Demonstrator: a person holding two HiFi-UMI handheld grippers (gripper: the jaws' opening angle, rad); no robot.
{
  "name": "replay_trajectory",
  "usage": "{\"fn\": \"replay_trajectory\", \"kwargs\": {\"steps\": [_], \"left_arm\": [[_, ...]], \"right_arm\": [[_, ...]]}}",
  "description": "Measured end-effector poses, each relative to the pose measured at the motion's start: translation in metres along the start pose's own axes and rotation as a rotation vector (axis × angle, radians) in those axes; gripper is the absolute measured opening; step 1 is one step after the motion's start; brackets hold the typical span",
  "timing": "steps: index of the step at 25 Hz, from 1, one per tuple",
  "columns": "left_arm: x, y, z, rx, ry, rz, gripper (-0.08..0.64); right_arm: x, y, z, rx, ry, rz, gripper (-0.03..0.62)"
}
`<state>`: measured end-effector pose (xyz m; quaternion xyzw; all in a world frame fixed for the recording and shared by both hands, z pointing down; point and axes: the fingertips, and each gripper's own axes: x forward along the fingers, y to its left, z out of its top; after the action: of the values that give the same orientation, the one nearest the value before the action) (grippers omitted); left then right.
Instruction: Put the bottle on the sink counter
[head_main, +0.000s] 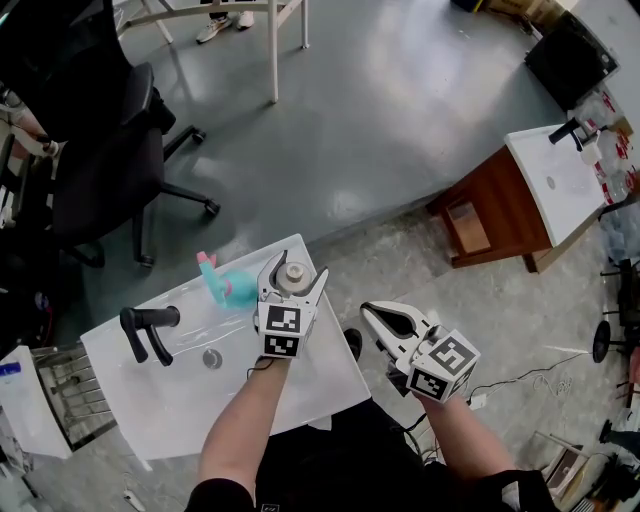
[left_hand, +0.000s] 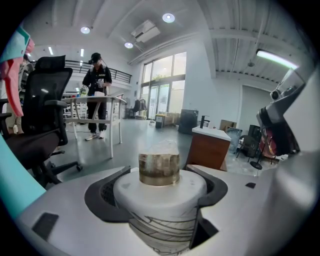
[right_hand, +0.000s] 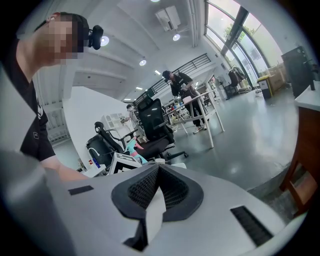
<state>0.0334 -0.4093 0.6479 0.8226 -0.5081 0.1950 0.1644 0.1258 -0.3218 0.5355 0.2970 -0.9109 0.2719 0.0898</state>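
Sinks: two in the head view. The white sink tabletop (head_main: 170, 395) carries one black tap (head_main: 145, 330). A second white basin on a brown wooden cabinet (head_main: 560, 180) stands well right of the tap.
Left gripper (head_main: 298, 265): fingers clamped on the white round bottle (head_main: 293, 277), one on each side.
Right gripper (head_main: 368, 310): right of the tap, off the tabletop, fingers pressed tip to tip, holding nothing.
Bottles: two, right of the tap at the tabletop's far edge. The teal spray bottle with a pink trigger (head_main: 232, 287) sits just beside the white one.
Cap (left_hand: 159, 169): only the left gripper view shows its dull bronze band and the thin dark lines on the bottle's body.
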Motion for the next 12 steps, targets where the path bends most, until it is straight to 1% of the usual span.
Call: {"fn": "replay_trajectory", "kwargs": {"steps": [3, 7, 12], "left_arm": [[-0.0008, -0.0025, -0.0018, 0.016, 0.016, -0.006, 0.334], [-0.0040, -0.0054, -0.0049, 0.018, 0.035, -0.016, 0.334], [-0.0089, -0.0061, -0.0038, 0.023, 0.037, -0.013, 0.334]], "right_arm": [[0.0003, 0.0009, 0.0014, 0.003, -0.005, -0.001, 0.014], [-0.0003, 0.0038, 0.0042, 0.003, -0.015, 0.001, 0.014], [-0.0021, 0.0054, 0.0058, 0.006, -0.017, -0.010, 0.014]]}}
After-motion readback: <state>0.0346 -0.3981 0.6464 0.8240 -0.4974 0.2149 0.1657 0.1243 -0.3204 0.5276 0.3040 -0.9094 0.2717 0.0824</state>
